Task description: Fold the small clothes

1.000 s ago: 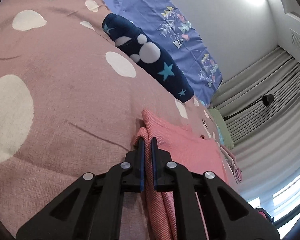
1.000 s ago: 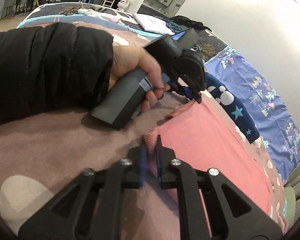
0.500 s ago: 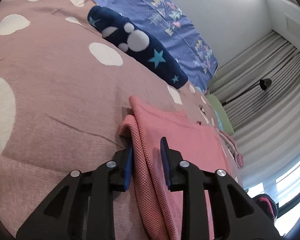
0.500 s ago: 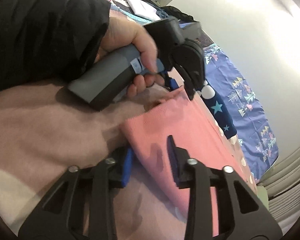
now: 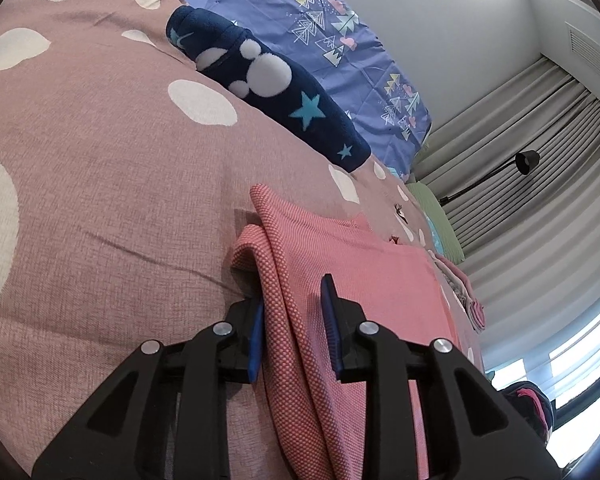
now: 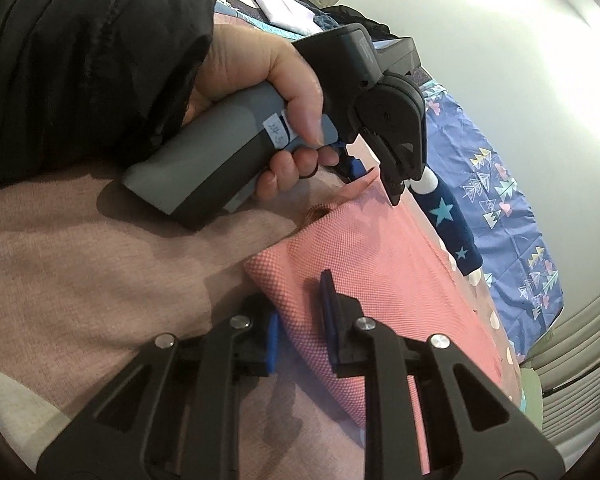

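Pink knit garment [image 5: 352, 280], folded w/ doubled edges, lies on a dusty-pink bedspread w/ white dots [image 5: 100, 160], filling the centre to 5 o'clock part of the left wrist view. Left gripper [image 5: 292, 332] has its blue pads apart, straddling the folded edge of the garment; left pad sits against the fabric, right pad shows a gap, so no clamp. Right gripper [image 6: 300, 328] has been closing, pads not yet together, w/ the near corner of the same garment [image 6: 380, 272] between them; whether they press it I can't tell. In the right wrist view, at 12 o'clock, a hand [image 6: 260, 80] in a black sleeve [image 6: 80, 60] grips the other gripper's grey handle, its tips at the garment's far edge. Navy fleece piece w/ stars [image 5: 276, 92] lies at 12 o'clock, well apart from the garment, purple patterned sheet [image 5: 340, 40] beyond it.
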### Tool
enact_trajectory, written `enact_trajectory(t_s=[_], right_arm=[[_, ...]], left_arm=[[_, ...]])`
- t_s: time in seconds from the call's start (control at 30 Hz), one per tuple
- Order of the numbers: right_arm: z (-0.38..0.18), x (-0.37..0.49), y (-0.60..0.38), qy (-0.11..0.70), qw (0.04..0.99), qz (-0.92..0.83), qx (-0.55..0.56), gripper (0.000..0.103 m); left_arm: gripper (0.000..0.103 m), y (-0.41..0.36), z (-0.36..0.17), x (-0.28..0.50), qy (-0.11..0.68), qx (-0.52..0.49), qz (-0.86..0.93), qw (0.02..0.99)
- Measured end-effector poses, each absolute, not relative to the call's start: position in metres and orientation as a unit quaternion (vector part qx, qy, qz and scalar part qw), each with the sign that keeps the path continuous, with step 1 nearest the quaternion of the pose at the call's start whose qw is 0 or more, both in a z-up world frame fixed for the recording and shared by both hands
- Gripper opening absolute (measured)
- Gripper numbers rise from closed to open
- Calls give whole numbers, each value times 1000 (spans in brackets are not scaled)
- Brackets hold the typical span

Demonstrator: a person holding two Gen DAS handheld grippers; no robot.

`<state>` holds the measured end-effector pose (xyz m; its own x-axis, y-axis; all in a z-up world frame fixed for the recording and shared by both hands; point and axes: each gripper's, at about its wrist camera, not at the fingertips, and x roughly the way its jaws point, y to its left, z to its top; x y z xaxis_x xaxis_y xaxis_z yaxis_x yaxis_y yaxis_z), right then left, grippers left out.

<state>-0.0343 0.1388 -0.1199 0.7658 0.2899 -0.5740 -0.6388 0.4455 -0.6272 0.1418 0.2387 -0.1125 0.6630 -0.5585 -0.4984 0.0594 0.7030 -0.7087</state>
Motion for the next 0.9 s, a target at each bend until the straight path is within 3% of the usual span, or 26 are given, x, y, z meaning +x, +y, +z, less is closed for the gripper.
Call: enact_trajectory(t_s=[0.3, 0.37, 0.4, 0.43, 0.9], right_arm=[[-121, -27, 147, 205, 831, 266, -444, 19], [-121, -24, 149, 206, 832, 260, -444, 18], [-120, -24, 149, 205, 834, 260, -441, 15], [-118, -25, 146, 204, 836, 264, -435, 5], [-54, -6, 84, 237, 895, 293, -237, 5]], left_arm=[[25, 233, -110, 157, 387, -324, -176, 845], [22, 230, -108, 164, 394, -315, -169, 847], [15, 229, -107, 166, 396, -312, -166, 847], [12, 228, -107, 167, 398, -313, -166, 846], [10, 206, -60, 163, 382, -284, -155, 866]])
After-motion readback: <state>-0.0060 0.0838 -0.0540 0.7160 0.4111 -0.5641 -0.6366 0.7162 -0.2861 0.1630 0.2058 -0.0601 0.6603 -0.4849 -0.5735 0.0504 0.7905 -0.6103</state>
